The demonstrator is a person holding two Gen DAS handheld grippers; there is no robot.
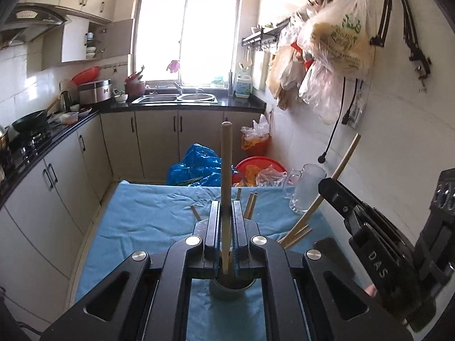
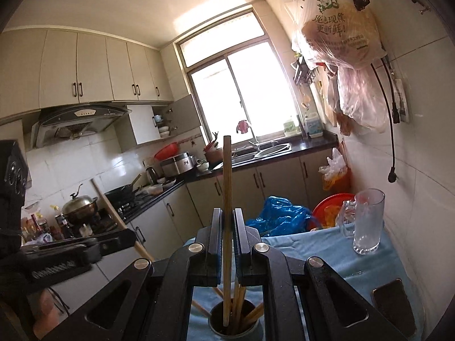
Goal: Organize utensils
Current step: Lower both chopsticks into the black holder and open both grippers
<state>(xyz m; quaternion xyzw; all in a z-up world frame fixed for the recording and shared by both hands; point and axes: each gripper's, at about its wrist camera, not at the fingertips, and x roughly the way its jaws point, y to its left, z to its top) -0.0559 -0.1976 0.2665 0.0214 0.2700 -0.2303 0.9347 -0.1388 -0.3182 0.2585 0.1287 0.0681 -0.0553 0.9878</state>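
Blue cloth (image 1: pixel 148 221) covered the table in a narrow kitchen, with cream cabinets, a black countertop (image 1: pixel 199 105) and a sink (image 1: pixel 175 98) under the bright window (image 1: pixel 187 34). The left gripper (image 1: pixel 226 213) pinched a wooden chopstick (image 1: pixel 226 170) upright over the holder cup (image 1: pixel 231 287); the right gripper (image 2: pixel 227 221) likewise clamped a chopstick (image 2: pixel 227 199) standing in that cup (image 2: pixel 233 324) among others. A glass mug (image 2: pixel 366 221) stood near the wall.

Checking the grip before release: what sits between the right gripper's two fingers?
A single upright chopstick, its lower end inside the cup, seen in the right wrist view.
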